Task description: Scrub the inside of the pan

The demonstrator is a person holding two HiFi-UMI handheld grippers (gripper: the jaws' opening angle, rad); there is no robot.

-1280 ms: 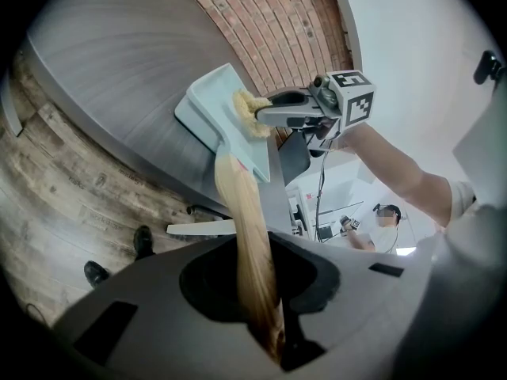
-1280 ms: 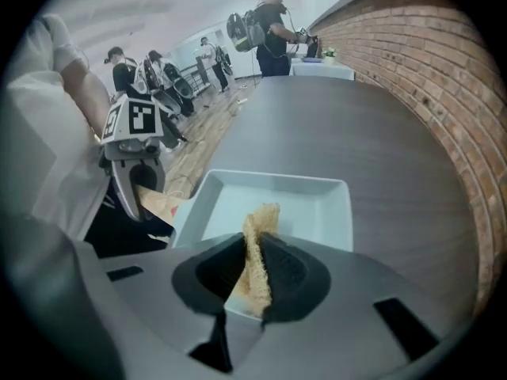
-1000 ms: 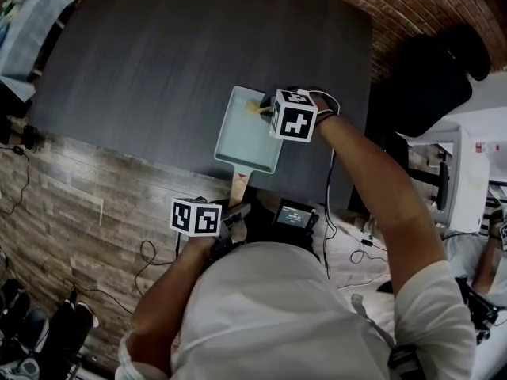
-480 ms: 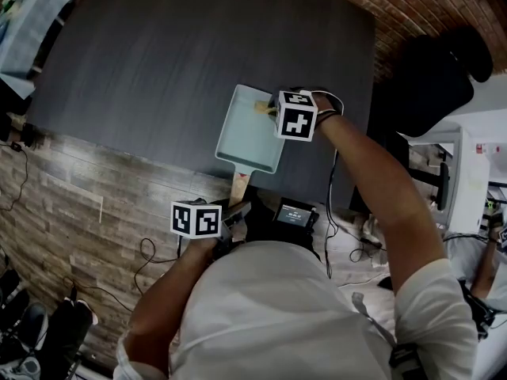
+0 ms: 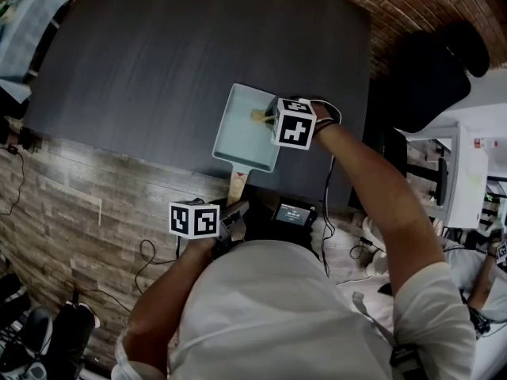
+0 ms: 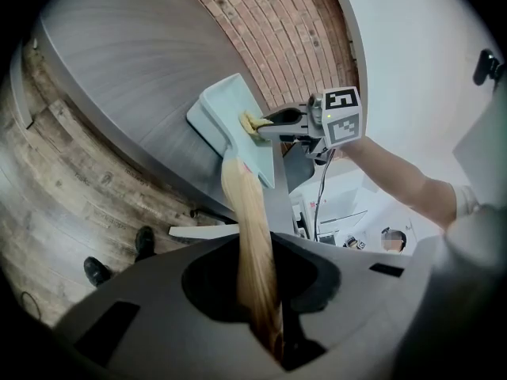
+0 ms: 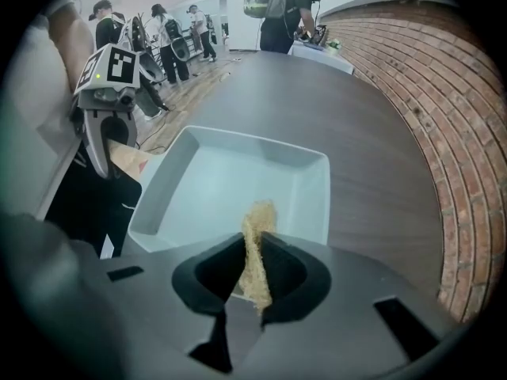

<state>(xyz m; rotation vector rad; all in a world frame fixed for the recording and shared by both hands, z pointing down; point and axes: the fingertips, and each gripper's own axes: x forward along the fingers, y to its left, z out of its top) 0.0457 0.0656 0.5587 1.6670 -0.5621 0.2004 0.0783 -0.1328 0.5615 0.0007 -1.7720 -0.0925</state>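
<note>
The left gripper (image 6: 263, 295) was clamped on the wooden handle (image 6: 244, 220) of the pan (image 6: 215, 115). Its jaws had just been easing open a little, with the handle held between them and running straight out from the grip. The right gripper (image 7: 255, 279) pointed steeply down with its jaws nearly together, pinching a thin tan scrubbing pad (image 7: 258, 226) edge-on. The pad's free end hung inside the pan, close to the side wall at the person's right; whether it pressed on the bottom could not be told. The pan, pale blue-green and rectangular, sat on the near edge of the dark table (image 7: 317, 105), its handle jutting off the edge toward the person. Each gripper carried a white cube printed with black square markers, one on the right gripper (image 6: 341, 115) and one on the left (image 7: 112, 67); these patterns were the only clear print. A small screen (image 5: 293, 213) at the person's chest showed marks too small to read. Outward lay a wood plank floor (image 5: 71, 204), a brick wall (image 7: 420, 117), a black chair (image 5: 432, 77), and several people (image 7: 281, 10) standing at the table's far end.
</note>
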